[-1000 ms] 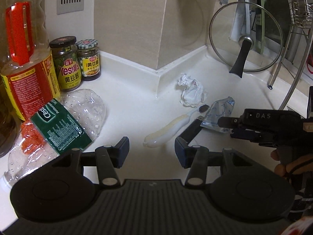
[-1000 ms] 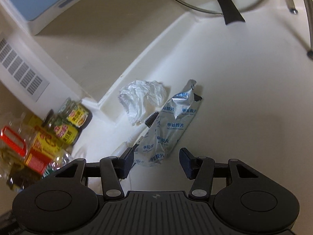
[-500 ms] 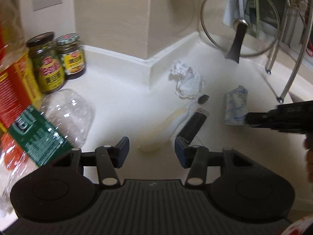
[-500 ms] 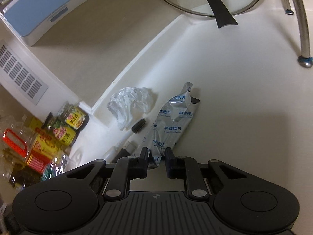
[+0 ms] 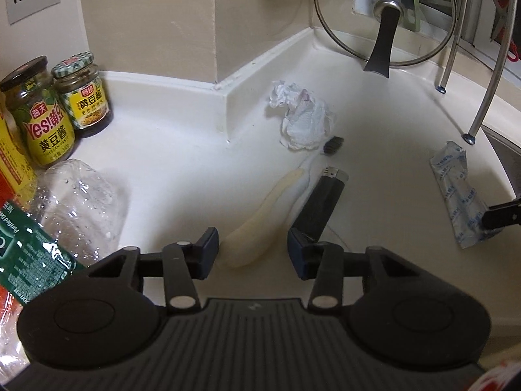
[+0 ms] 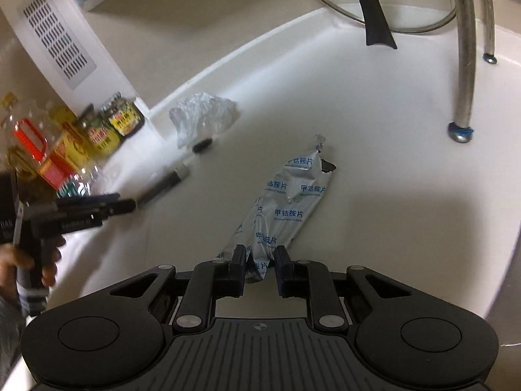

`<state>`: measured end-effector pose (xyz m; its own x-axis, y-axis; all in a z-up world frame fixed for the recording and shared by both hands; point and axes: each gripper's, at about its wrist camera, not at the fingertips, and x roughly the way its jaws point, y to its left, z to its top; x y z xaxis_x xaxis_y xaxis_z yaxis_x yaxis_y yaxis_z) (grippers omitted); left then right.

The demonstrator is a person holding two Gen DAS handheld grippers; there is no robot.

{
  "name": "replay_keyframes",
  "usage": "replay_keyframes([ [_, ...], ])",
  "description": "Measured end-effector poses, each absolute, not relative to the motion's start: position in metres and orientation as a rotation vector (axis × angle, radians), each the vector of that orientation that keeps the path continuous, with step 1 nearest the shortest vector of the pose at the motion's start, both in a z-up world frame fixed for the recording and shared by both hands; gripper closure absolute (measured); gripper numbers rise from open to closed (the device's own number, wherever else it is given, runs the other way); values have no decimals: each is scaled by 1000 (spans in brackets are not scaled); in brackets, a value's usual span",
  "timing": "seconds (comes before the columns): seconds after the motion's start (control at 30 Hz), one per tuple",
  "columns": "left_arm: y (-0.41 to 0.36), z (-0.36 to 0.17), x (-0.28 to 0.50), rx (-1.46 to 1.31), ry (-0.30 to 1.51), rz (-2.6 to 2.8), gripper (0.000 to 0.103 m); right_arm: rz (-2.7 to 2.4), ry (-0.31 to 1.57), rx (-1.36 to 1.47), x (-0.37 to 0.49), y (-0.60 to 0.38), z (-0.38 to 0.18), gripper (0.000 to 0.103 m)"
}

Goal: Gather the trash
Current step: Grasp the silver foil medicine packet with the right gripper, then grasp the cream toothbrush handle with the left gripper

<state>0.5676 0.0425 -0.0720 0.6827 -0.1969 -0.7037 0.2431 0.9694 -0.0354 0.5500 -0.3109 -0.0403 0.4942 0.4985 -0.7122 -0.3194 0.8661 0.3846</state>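
Note:
My right gripper [image 6: 259, 264] is shut on the near end of a silver foil pill packet [image 6: 286, 202] with blue print, held over the white counter; the packet also shows in the left wrist view [image 5: 456, 189]. My left gripper [image 5: 250, 246] is open and empty, its jaws on either side of the handle of a cream toothbrush [image 5: 260, 221]. A black lighter [image 5: 325, 202] lies by the right jaw. A crumpled white tissue [image 5: 302, 117] lies near the wall corner. A crushed clear plastic bottle [image 5: 65, 215] with a green label lies at the left.
Two sauce jars [image 5: 58, 104] and an oil bottle [image 6: 29, 143] stand at the left wall. A glass pot lid [image 5: 384, 22] leans at the back. Metal rack legs [image 5: 488, 75] stand at the right, beside the sink edge [image 5: 508, 159].
My right gripper closed on the foil packet and drew it away to the right, uncovering the lighter. My left gripper moved closer to the toothbrush and stayed open.

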Motion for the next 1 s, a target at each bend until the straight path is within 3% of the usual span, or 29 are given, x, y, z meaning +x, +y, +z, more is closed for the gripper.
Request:
replay_keyframes([
  [0.03,42,-73,568,60,785,-251,68,484,930,206,549,-311,-40,80],
  [0.1,42,-73,567,52,783,-253,69,439,924,200,547,-312,-38,55],
  [0.13,42,-73,566,49,783,-253,70,411,903,199,545,-311,-35,38],
  [0.17,41,-73,564,45,782,-254,70,395,884,192,544,-310,-33,36],
  [0.73,24,-72,531,-50,792,-233,76,177,820,128,577,-269,-48,36],
  [0.83,19,-72,532,-39,790,-228,76,178,803,57,574,-264,-52,47],
  [1.0,11,-72,531,-56,795,-266,78,217,797,16,566,-272,-52,52],
])
